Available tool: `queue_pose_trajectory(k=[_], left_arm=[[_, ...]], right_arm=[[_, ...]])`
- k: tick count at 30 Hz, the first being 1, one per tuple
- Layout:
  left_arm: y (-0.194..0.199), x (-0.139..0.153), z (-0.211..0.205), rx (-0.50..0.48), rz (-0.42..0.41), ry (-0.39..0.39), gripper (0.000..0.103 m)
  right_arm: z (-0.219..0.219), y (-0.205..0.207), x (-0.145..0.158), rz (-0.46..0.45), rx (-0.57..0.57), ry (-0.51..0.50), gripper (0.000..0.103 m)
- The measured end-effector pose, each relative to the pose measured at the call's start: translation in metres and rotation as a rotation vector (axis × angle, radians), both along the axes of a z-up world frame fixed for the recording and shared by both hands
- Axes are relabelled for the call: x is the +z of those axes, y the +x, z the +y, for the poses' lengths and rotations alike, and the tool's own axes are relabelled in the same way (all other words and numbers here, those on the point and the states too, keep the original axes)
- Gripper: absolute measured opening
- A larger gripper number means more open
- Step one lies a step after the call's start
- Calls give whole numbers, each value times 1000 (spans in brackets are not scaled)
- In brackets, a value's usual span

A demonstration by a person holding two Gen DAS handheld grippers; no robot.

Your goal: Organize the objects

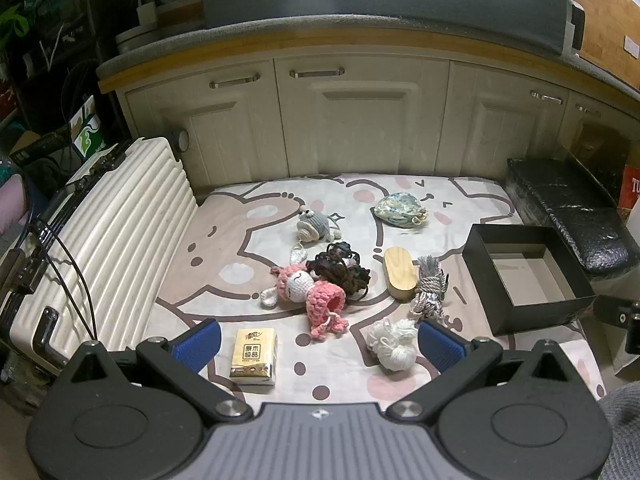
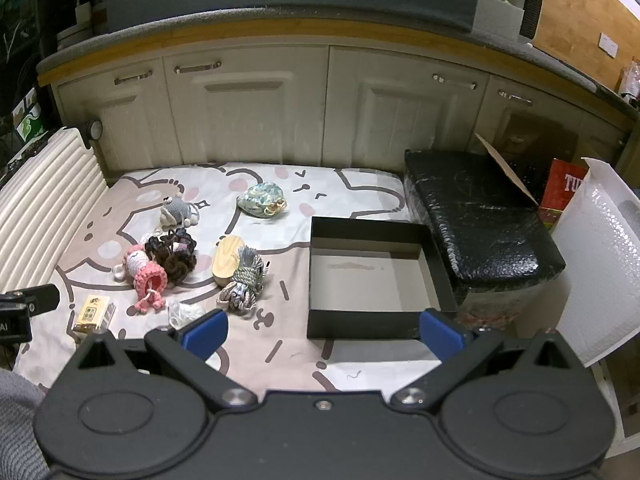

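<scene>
Loose items lie on a cartoon-print mat [image 1: 224, 240]: a pink crochet doll [image 1: 308, 292], dark hair ties [image 1: 340, 268], a grey crochet toy [image 1: 312, 226], a patterned pouch [image 1: 400, 210], a wooden brush [image 1: 398, 274], a grey rope bundle [image 1: 430, 288], white yarn [image 1: 394, 342] and a tissue pack [image 1: 254, 356]. An empty black box [image 2: 372, 280] sits to the right. My left gripper [image 1: 320, 344] is open and empty, above the mat's near edge between the tissue pack and the yarn. My right gripper [image 2: 322, 332] is open and empty at the box's near wall.
A cream ribbed suitcase [image 1: 120, 232] lies along the mat's left side. Cream cabinets [image 1: 360, 128] stand behind the mat. A black wrapped block [image 2: 480, 224] sits right of the box, with a white bubble mailer [image 2: 600, 264] and a red box [image 2: 560, 192] beyond.
</scene>
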State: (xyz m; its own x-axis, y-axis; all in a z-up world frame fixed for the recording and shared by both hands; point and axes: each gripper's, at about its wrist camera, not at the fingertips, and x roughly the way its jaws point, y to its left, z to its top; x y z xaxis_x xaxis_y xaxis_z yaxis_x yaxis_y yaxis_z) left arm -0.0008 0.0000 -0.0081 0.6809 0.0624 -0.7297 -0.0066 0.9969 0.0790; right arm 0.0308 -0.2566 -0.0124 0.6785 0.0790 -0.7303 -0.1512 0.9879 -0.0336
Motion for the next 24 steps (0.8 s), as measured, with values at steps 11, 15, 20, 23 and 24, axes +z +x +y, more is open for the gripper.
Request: queue_pose_trajectory(k=[11, 15, 20, 23, 24], left_arm=[[1, 1, 1, 1, 2, -1, 103], [1, 1, 1, 1, 3, -2, 103], [1, 1, 1, 2, 3, -2, 103], [1, 2, 1, 3, 4, -2, 103], [1, 2, 1, 3, 4, -2, 103]], right_arm=[[0, 0, -4, 4, 4, 0, 103], [0, 0, -4, 5, 4, 0, 103], [0, 1, -3, 6, 5, -1, 103], [0, 1, -3, 6, 5, 0, 103], [0, 1, -3, 7, 6, 0, 103]])
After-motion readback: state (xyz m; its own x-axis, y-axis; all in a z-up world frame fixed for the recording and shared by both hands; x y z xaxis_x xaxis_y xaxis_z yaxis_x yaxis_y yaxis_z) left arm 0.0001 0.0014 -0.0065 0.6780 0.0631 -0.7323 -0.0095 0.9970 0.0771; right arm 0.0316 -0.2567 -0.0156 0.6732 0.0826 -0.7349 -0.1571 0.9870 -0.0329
